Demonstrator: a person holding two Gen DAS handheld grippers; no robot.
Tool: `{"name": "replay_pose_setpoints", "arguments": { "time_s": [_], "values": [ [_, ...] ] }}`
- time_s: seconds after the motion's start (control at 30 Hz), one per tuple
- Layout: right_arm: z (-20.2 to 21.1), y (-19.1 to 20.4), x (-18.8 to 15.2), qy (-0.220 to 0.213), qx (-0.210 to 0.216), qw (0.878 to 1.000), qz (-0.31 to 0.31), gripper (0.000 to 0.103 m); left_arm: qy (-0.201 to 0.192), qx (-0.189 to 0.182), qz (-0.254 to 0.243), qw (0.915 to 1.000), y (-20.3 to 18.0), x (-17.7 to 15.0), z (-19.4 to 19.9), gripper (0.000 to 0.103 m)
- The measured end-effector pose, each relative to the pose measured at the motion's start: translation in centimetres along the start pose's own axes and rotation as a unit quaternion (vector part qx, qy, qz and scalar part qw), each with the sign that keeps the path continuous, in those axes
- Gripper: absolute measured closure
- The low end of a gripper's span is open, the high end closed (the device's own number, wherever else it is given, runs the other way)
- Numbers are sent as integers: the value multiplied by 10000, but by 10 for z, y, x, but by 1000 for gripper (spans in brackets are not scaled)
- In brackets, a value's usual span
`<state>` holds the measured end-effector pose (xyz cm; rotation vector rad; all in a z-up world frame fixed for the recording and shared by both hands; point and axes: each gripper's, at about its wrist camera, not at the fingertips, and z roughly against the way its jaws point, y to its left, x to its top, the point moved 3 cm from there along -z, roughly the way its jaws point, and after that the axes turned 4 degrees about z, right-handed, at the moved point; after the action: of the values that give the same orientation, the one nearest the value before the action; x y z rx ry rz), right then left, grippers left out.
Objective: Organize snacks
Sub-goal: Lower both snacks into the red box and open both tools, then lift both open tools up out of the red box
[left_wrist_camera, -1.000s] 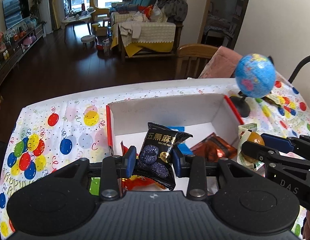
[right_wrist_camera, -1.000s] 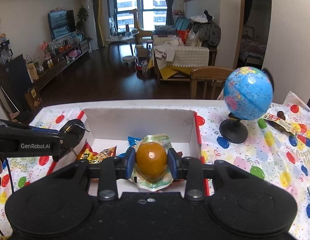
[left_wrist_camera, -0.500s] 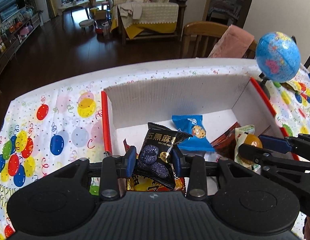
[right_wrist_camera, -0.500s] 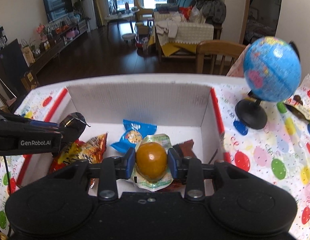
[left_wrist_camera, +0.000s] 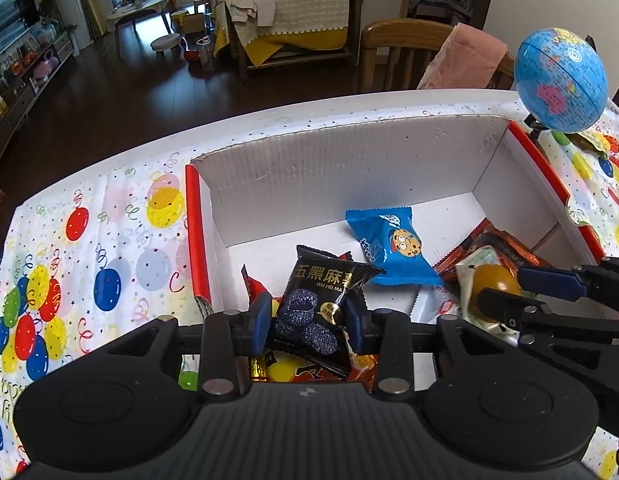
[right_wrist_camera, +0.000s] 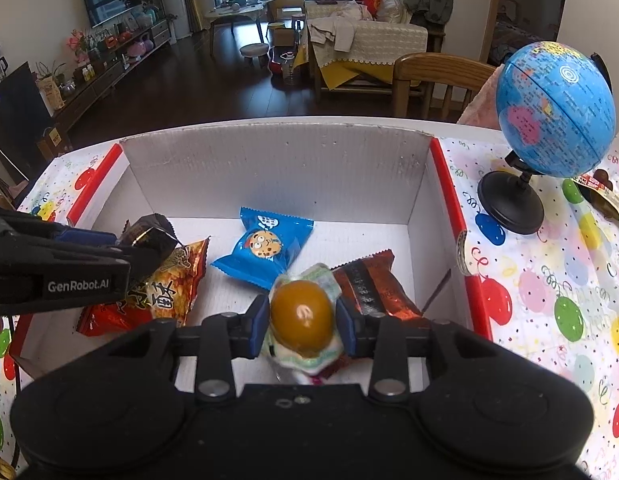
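Left wrist view: left gripper [left_wrist_camera: 307, 322] clamps a black sesame snack packet [left_wrist_camera: 319, 304] above the near left of the white cardboard box [left_wrist_camera: 349, 168]; blue cookie packet [left_wrist_camera: 389, 246] lies mid-box.

Right wrist view: right gripper [right_wrist_camera: 302, 322] clamps a packaged braised egg [right_wrist_camera: 301, 320] above the box's near right; globe [right_wrist_camera: 553, 108] stands right of the box on the worktop [right_wrist_camera: 549, 280].

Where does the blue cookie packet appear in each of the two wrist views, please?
Left wrist: blue cookie packet lies right of centre on the box floor, beyond the black packet.
Right wrist: left of centre, beyond the egg packet.
Shared landmark: the globe, at upper right in both.
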<state>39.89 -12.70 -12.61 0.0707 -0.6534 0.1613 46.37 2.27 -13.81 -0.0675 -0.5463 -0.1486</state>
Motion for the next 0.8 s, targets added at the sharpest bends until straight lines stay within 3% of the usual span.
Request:
{"name": "replay_pose_setpoints", "arguments": {
  "time_s": [0.23, 0.5, 0.63, 0.8],
  "values": [
    [13, -3, -3, -62, 77, 10000, 9, 61, -31, -66, 114, 9999, 1, -1, 14, 55],
    [50, -4, -7, -308, 168, 9994, -33, 58, -268, -166, 111, 9994, -6, -7, 52, 52],
    [74, -3, -10, -508, 222, 9985, -27, 48, -438, -194, 125, 9988, -11, -12, 77, 48],
    [104, -2, -13, -757, 296, 9967, 5, 44, -591, -248, 218, 9977, -15, -23, 108, 42]
  ]
}}
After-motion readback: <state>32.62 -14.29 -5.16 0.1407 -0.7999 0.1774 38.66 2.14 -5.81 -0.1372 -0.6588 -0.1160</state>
